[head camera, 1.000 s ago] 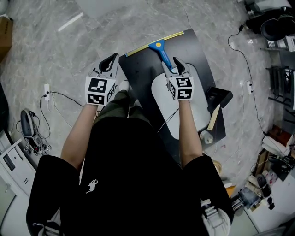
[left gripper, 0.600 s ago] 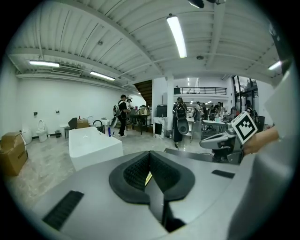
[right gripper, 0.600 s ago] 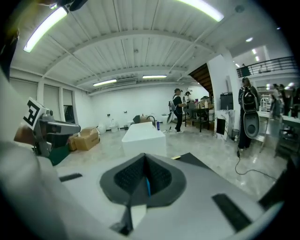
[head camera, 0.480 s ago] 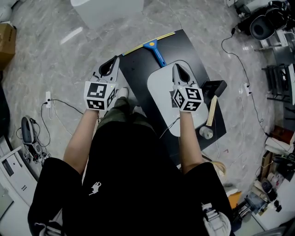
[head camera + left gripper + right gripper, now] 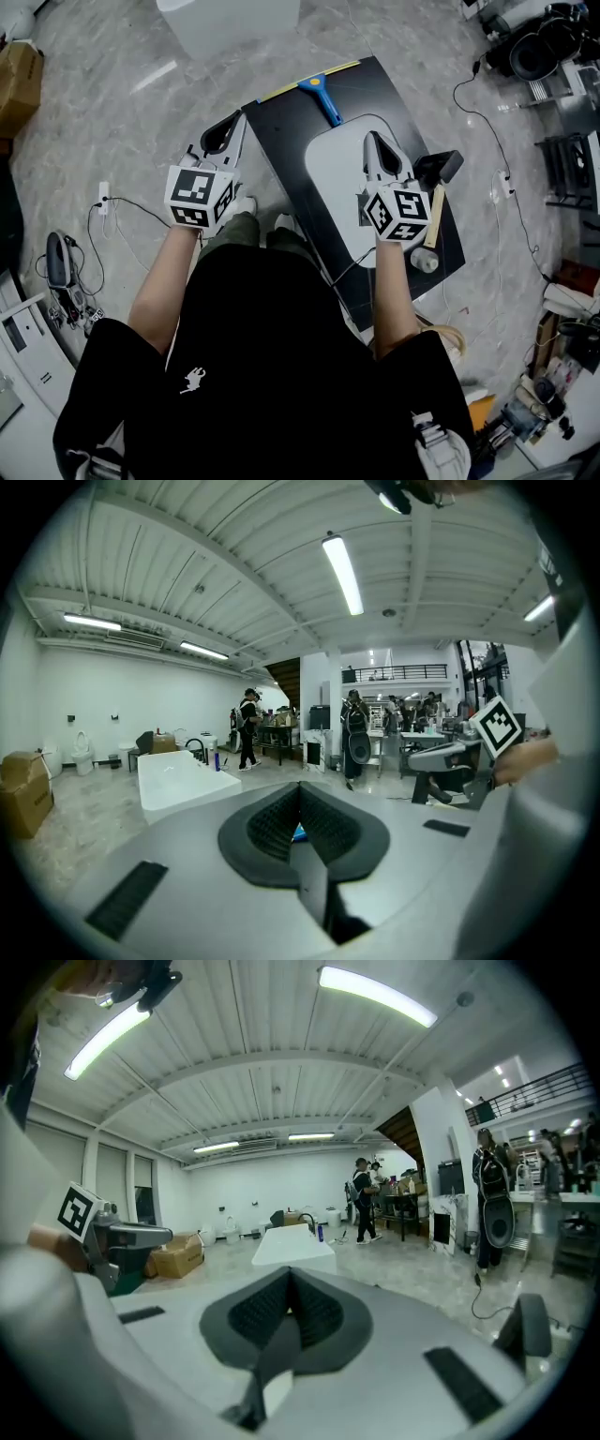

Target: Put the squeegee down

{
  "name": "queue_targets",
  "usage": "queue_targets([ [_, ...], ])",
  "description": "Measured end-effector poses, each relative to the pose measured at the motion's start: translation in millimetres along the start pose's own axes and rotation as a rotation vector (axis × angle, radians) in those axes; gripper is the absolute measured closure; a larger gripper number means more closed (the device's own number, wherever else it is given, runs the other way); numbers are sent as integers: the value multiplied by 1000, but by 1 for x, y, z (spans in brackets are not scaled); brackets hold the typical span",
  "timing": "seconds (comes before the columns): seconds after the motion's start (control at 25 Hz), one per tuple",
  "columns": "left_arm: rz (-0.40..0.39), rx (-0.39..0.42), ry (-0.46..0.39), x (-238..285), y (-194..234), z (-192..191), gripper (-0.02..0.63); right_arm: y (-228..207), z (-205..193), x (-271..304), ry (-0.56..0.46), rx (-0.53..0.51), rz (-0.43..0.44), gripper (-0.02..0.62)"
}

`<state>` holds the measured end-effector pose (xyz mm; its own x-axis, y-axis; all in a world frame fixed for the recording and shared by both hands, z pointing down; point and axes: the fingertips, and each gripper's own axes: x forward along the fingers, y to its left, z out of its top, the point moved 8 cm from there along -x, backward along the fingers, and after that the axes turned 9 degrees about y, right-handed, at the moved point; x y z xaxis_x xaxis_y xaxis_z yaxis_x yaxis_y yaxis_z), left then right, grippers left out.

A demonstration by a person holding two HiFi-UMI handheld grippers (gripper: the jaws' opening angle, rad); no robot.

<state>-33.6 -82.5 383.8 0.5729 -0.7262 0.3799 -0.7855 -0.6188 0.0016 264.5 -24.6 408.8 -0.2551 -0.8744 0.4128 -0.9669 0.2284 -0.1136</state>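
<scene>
- Looking down from your head, your torso and forearms fill the lower middle and hide the near edge of the black tabletop [image 5: 291,131] in front of you.
- The squeegee [image 5: 323,97] lies flat at the far end of that tabletop. Its blue handle points back toward you, and its long blade runs along the far edge. Neither gripper touches it.
- Your left gripper [image 5: 228,122] hangs over the floor just left of the tabletop, well apart from the squeegee. In the left gripper view, the left gripper's [image 5: 300,803] jaws are pressed together and grip nothing. A blue sliver [image 5: 297,833] shows through the notch between the pads, too small to identify.
- Your right gripper [image 5: 372,141] sits over a white oval panel [image 5: 337,178] lying on the tabletop, nearer you than the squeegee handle. In the right gripper view, the right gripper's [image 5: 289,1283] jaws are fully closed and empty.
- A mallet [image 5: 434,202] with a dark head and a pale handle lies at the tabletop's right edge, partly behind your right marker cube.
- A small pale round object [image 5: 424,262] sits near the mallet handle's end. You cannot tell what it is.
- A white tub [image 5: 230,23] is cut off by the top edge, and a cardboard box [image 5: 19,80] is cut off at the left.
- Both gripper views point level across the room, so neither shows the tabletop.
</scene>
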Motion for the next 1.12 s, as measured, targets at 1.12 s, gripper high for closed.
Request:
queue_targets([
  [1.12,-309,122,-160,-32,73,35,601,142,40,-72,-130,72,-384,594],
])
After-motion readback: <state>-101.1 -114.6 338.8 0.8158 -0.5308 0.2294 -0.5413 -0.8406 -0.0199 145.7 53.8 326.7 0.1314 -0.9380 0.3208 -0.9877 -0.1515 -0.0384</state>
